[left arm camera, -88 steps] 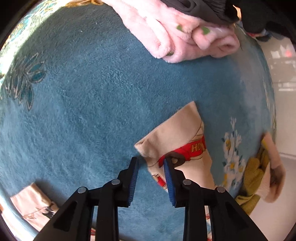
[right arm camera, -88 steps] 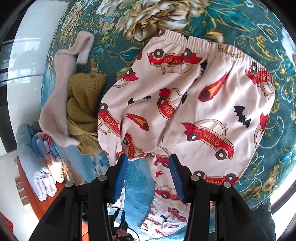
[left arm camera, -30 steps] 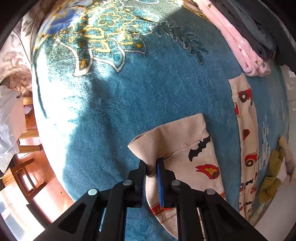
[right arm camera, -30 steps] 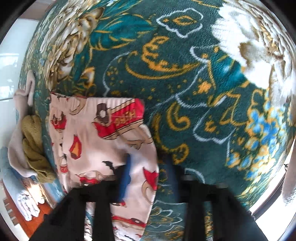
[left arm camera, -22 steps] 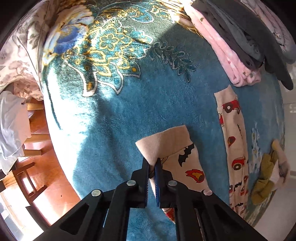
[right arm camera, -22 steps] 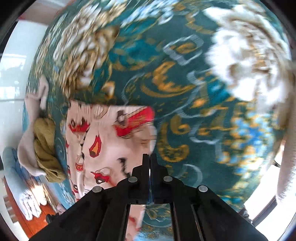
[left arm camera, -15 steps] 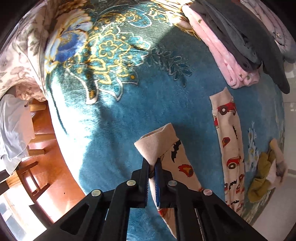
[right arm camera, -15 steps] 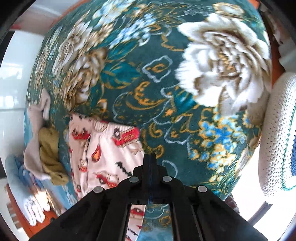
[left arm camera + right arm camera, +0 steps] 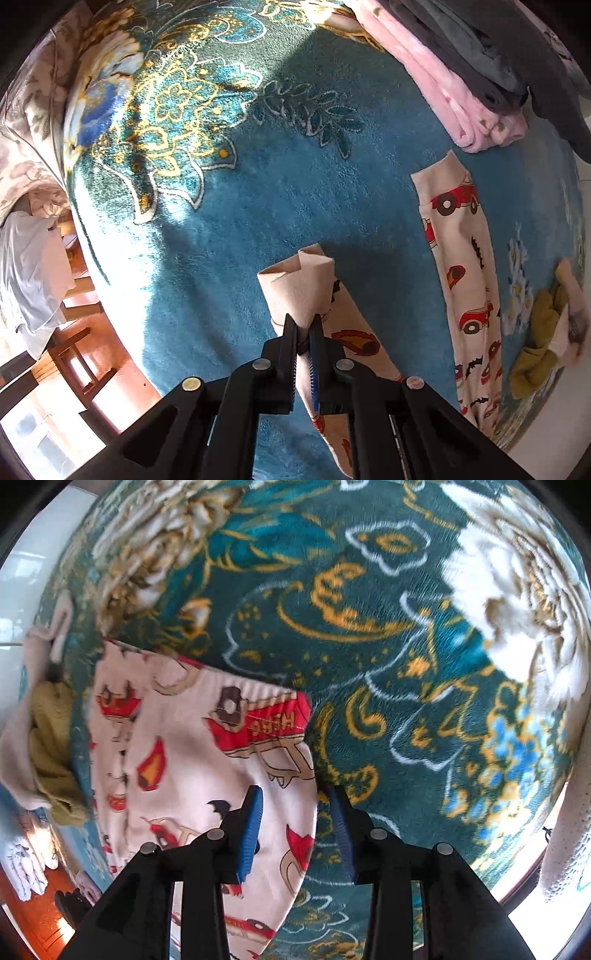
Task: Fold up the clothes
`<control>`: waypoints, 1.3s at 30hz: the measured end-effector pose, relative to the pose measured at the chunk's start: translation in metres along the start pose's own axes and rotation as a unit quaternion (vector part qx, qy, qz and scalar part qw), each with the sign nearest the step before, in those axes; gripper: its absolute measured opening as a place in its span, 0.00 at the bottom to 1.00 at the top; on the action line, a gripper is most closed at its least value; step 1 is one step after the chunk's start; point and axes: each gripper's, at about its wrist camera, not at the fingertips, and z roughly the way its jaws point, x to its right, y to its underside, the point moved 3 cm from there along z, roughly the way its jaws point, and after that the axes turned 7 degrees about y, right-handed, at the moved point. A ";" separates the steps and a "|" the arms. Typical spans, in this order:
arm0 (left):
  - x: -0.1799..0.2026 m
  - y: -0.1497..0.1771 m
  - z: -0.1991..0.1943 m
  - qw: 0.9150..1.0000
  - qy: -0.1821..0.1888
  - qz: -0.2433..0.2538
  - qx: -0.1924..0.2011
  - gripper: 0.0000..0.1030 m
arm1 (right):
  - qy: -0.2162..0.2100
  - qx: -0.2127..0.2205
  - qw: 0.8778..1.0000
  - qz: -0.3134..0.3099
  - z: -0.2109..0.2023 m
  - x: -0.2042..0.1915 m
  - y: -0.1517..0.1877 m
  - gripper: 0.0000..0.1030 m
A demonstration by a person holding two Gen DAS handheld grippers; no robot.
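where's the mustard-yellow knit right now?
Left wrist view: the mustard-yellow knit lies bunched at the far right edge of the blue blanket, right of the car-print pants. Right wrist view shows it at far left.

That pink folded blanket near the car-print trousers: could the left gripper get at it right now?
Probably not yet. The left gripper is shut on a trouser leg of the car-print trousers; it would have to let go first. Only open blue rug lies before the pink blanket.

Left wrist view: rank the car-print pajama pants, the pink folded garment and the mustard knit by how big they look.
1. Car-print pajama pants, both legs showing.
2. Pink folded garment, partly under dark clothes, so uncertain.
3. Mustard knit, smallest, though at the distorted fisheye edge.
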 end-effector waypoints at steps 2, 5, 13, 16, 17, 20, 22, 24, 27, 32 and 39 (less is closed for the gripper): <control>-0.003 0.000 -0.003 1.000 -0.004 -0.002 -0.002 0.06 | 0.004 0.003 1.000 0.008 0.002 0.000 0.004 0.31; -0.003 -0.001 -0.006 1.000 -0.013 -0.002 0.002 0.06 | 0.002 0.002 1.000 0.024 0.001 0.001 0.009 0.02; -0.023 0.002 -0.022 0.999 -0.025 -0.031 -0.001 0.06 | -0.022 0.012 0.999 0.042 -0.053 0.028 0.022 0.01; -0.005 -0.008 -0.028 0.999 0.012 -0.043 0.006 0.06 | -0.054 0.017 0.998 0.042 -0.077 0.016 0.022 0.01; 0.003 -0.012 -0.030 0.998 0.027 -0.047 0.008 0.06 | -0.065 0.021 0.997 0.034 -0.083 0.004 0.018 0.01; 0.043 -0.036 -0.034 0.998 0.046 -0.049 0.018 0.06 | -0.100 0.031 0.994 0.008 -0.102 -0.043 0.001 0.01; 0.055 -0.053 -0.041 0.998 0.039 -0.053 0.017 0.06 | -0.114 0.032 0.993 -0.003 -0.115 -0.067 -0.010 0.01; 0.075 -0.071 -0.032 0.997 0.035 -0.064 0.014 0.06 | -0.117 0.026 0.993 -0.008 -0.111 -0.099 -0.024 0.01; 0.089 -0.091 -0.005 0.992 0.033 -0.124 0.006 0.06 | -0.111 0.007 0.994 0.000 -0.098 -0.139 -0.043 0.01; 0.094 -0.104 0.027 0.968 0.147 -0.200 0.029 0.10 | -0.084 -0.007 0.996 0.011 -0.065 -0.180 -0.059 0.01; 0.078 -0.110 0.028 0.958 0.228 -0.159 0.068 0.49 | -0.076 0.011 0.996 0.036 -0.044 -0.184 -0.068 0.02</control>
